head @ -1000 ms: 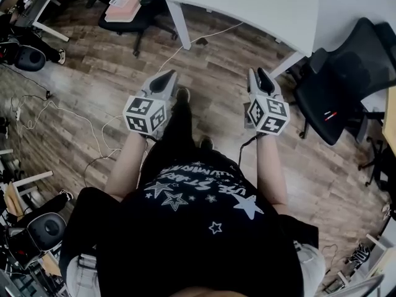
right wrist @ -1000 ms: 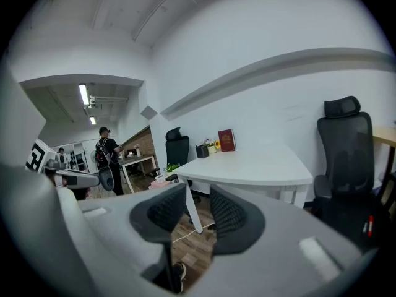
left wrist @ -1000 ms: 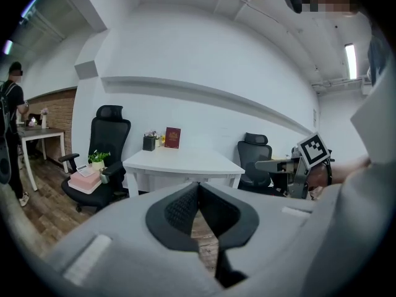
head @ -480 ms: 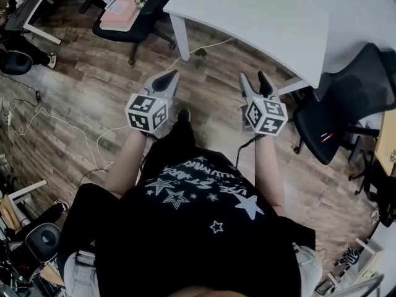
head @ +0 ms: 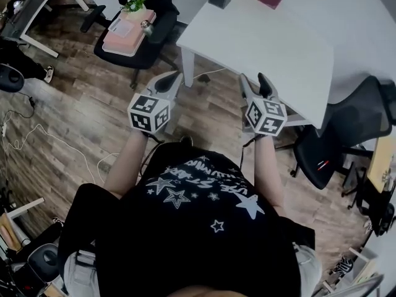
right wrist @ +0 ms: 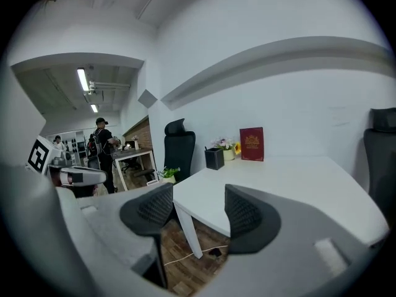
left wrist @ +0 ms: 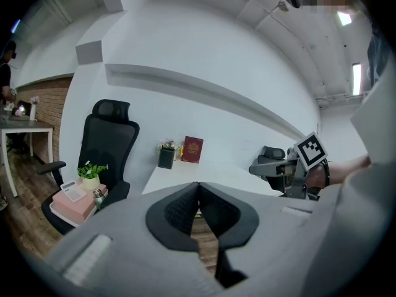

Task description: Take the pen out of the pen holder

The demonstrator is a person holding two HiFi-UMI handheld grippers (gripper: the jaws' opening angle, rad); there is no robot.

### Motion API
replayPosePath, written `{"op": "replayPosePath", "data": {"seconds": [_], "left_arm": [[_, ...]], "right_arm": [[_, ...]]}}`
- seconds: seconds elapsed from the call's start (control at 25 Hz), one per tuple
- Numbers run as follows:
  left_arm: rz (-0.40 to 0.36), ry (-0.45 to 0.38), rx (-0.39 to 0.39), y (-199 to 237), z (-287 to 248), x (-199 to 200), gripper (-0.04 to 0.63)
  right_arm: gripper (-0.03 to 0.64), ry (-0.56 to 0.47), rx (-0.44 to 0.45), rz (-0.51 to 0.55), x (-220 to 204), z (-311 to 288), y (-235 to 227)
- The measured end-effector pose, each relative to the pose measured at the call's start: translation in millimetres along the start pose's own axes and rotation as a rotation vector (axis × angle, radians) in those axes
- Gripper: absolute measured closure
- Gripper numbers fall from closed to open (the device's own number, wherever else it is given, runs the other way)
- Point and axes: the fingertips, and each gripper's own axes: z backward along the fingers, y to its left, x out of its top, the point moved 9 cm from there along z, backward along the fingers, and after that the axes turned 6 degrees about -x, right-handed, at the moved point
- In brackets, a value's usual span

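One right gripper (head: 255, 79) (jaws apart) faces the table's (head: 278, 42) near edge.

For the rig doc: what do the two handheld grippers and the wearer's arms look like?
Left claw and right claw: light grey tapered shells with black ribbed pads. Each carries a white cube with black square markers. A dark cable seems to hang below the right one. The wearer has a black T-shirt with white stars and short sleeves.
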Motion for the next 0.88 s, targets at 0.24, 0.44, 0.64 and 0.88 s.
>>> {"op": "replayPosePath", "data": {"seconds": [0.24, 0.44, 0.64, 0.88], "left_arm": [[0.010, 0.001, 0.012, 54.2, -9.6, 8.3, 0.584], [0.050, 0.024, 0.017, 73.0, -18.2, 2.6, 0.584], [0.067, 0.025, 0.032, 87.2, -32.6, 5.8, 0.584], [0.057, 0.020, 0.078, 115.7, -58.2, 17.0, 0.584]], "right_arm": [[0.351, 0.007, 0.005, 0.015, 16.5, -46.3, 21.8], [0.351, 0.045, 0.007, 0.025, 18.1, -68.8, 24.1], [0.351, 0.054, 0.029, 0.029, 24.4, -102.3, 20.5], [0.351, 0.033, 0.078, 0.035, 46.5, -161.1, 13.7]]}}
